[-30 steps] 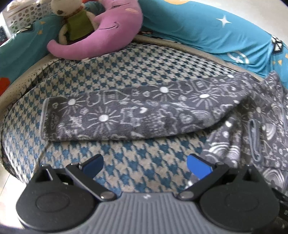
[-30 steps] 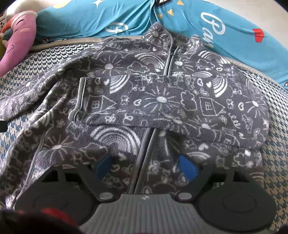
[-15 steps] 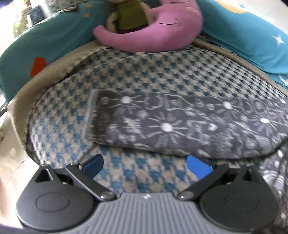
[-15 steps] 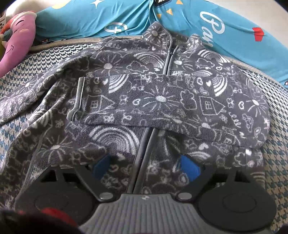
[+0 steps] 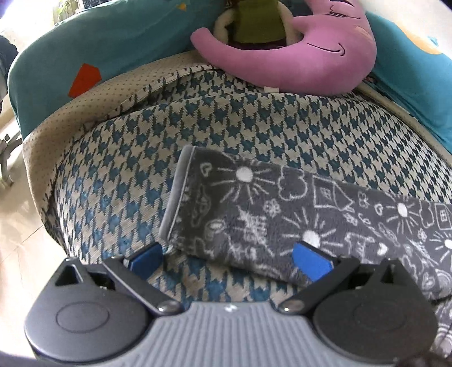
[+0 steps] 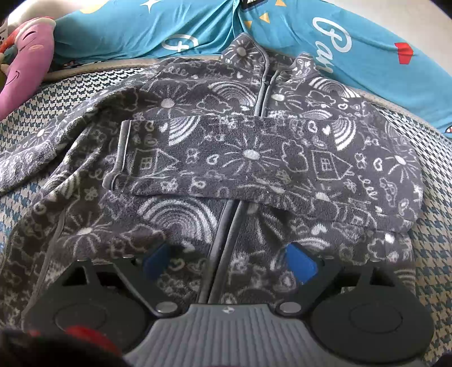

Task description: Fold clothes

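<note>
A dark grey fleece jacket point(image 6: 175, 225) with white doodle print lies front up on a blue and beige houndstooth cushion point(image 5: 118, 175). One sleeve point(image 6: 254, 161) is folded across its chest over the zip point(image 6: 223, 225). The other sleeve point(image 5: 282, 214) stretches out flat to the left, its grey-trimmed cuff point(image 5: 176, 197) toward the cushion's edge. My left gripper point(image 5: 228, 258) is open, its blue pads straddling the near edge of that sleeve close to the cuff. My right gripper point(image 6: 230, 262) is open low over the jacket's lower front, astride the zip.
A purple moon-shaped plush point(image 5: 305, 56) and a small stuffed toy point(image 5: 254, 22) rest at the cushion's back. Teal printed bedding point(image 6: 325, 36) lines the far side. The cushion's left edge point(image 5: 48, 158) drops to a pale floor point(image 5: 17, 225).
My left gripper swung left along the stretched-out sleeve and closed in on its cuff end. The right gripper stayed nearly still over the jacket front.
</note>
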### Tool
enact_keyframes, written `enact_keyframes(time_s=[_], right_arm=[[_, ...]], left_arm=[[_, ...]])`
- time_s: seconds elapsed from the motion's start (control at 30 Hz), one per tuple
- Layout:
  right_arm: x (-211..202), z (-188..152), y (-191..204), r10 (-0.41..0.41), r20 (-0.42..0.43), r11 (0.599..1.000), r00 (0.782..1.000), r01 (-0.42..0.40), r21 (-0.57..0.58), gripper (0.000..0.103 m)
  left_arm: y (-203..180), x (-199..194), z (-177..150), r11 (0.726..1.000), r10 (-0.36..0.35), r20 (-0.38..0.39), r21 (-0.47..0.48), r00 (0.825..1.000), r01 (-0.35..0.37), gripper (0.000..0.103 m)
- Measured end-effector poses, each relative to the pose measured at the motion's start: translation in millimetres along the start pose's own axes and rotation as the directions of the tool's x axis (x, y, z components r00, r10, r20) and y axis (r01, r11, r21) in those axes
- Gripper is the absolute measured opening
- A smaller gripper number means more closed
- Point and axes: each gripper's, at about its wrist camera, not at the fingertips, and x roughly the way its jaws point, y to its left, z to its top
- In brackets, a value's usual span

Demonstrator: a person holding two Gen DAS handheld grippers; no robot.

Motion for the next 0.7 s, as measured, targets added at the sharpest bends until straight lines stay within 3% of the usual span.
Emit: enact_keyframes(time_s=[0.1,0.3,0.47,0.5,0.57,0.63,0.7], right_arm=[[0,0,0,-0.001,0.001,1.0,1.0,0.001,-0.001,0.09],[0,0,0,-0.001,0.001,1.0,1.0,0.001,-0.007,0.09],[1,2,-2,0.007,-0.01,1.0,1.0,-0.007,0.0,0.09],[1,3,-3,0.011,-0.012,1.0,1.0,-0.011,0.004,0.09],[0,3,-4,0.016,-0.012,1.0,1.0,-0.016,0.007,0.09],[-1,2,-5,0.02,-0.011,1.0,1.0,-0.02,0.008,0.09],[-1,2,-6,0.024,-0.007,1.0,1.0,-0.024,0.012,0.09]], left_arm=[[-6,0,-2,1.0,0.005,0.019,0.018,1.0,-0.005,0.101],[-12,-4,-4,1.0,-0.029,0.045,0.013,0.999,0.029,0.077],[-13,-10,-4,0.999,-0.047,0.074,-0.012,0.996,0.048,0.042],[-13,-11,-5,0.999,-0.051,0.082,-0.013,0.995,0.052,0.039],[-15,-15,-5,0.998,-0.062,0.097,-0.008,0.993,0.063,0.022],[-18,-19,-6,0.995,-0.096,0.102,0.006,0.99,0.096,0.014],[-24,-24,-8,0.992,-0.128,0.106,0.021,0.986,0.127,0.013]])
